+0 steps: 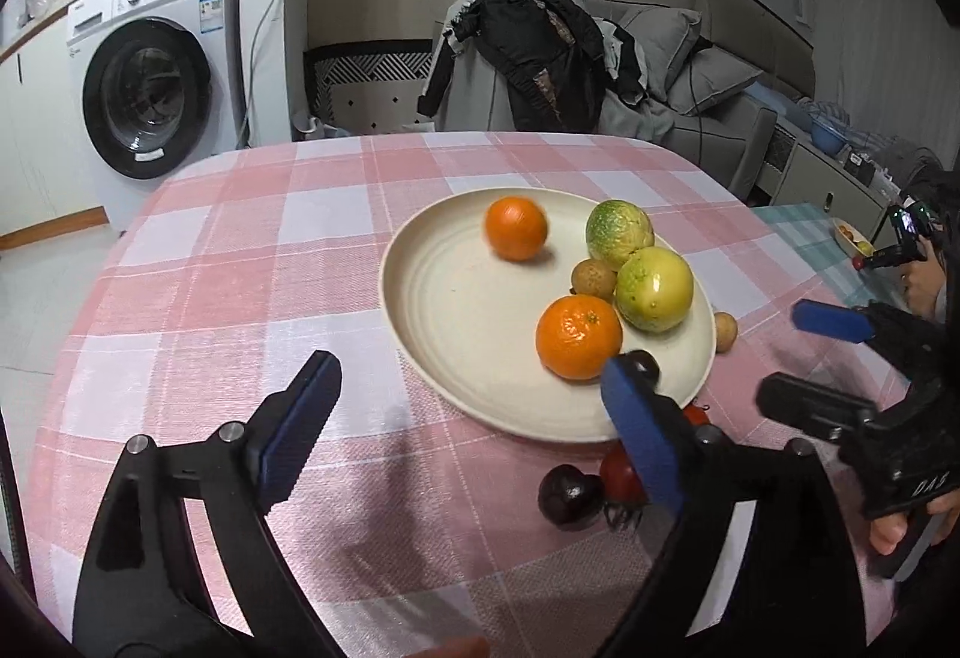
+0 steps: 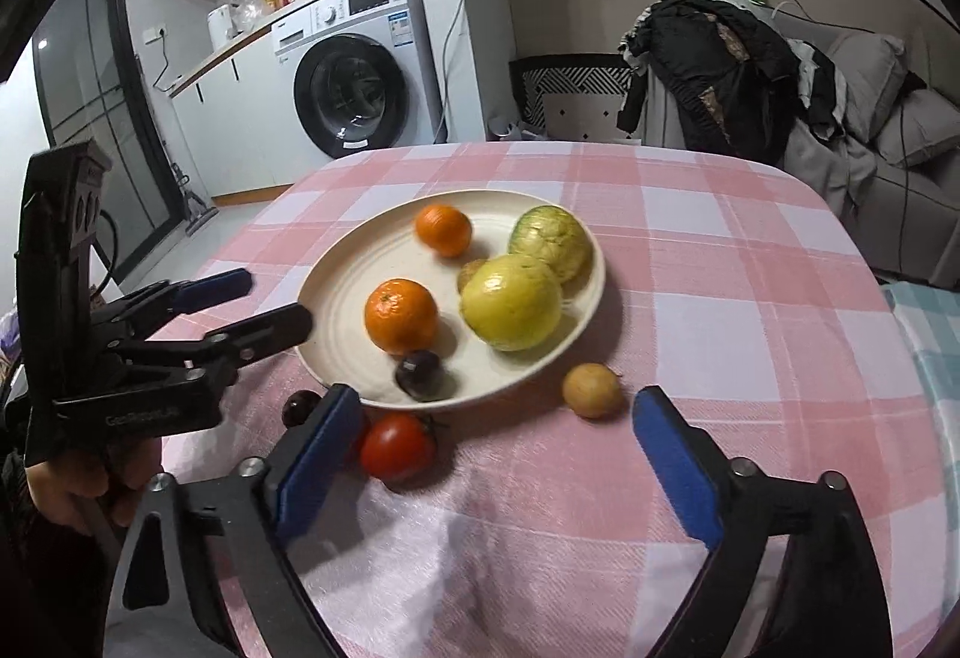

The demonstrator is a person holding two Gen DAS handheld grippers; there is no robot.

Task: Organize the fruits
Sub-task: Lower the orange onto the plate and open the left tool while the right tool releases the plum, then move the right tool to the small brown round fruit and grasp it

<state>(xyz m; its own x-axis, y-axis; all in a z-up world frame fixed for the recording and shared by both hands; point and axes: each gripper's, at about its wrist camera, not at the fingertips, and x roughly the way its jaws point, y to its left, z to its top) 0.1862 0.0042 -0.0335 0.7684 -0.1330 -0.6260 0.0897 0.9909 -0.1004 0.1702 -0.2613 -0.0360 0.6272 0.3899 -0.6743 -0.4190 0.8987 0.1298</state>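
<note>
Plate: a cream plate [image 2: 336, 292] is sitting mid-table on the pink checked table [image 2: 720, 262].
On the plate: a far orange [image 2: 443, 230], blurred at its edges; a near orange [image 2: 401, 316], its stem dimple facing up; a yellow-green fruit [image 2: 511, 302]; a greener mottled fruit [image 2: 551, 242] touching it on the far side; a small brown fruit [image 1: 594, 279] lying mostly hidden between them; a dark plum [image 2: 419, 373] sitting by the near rim.
Off the plate: a tan round fruit [image 2: 591, 390] is lying just right of the rim; a red tomato [image 2: 397, 445], green stalk pointing right, and a second dark plum [image 1: 570, 496] are lying near the front rim.
Left hand-held gripper [image 1: 474, 433]: jaws are standing spread, nothing between them; its right finger is covering part of the tomato.
Right hand-held gripper [image 2: 498, 469]: jaws are standing wide apart, holding nothing, near the tomato and tan fruit.
Long axes: all fruits are looking roughly round, so none can be told.
</note>
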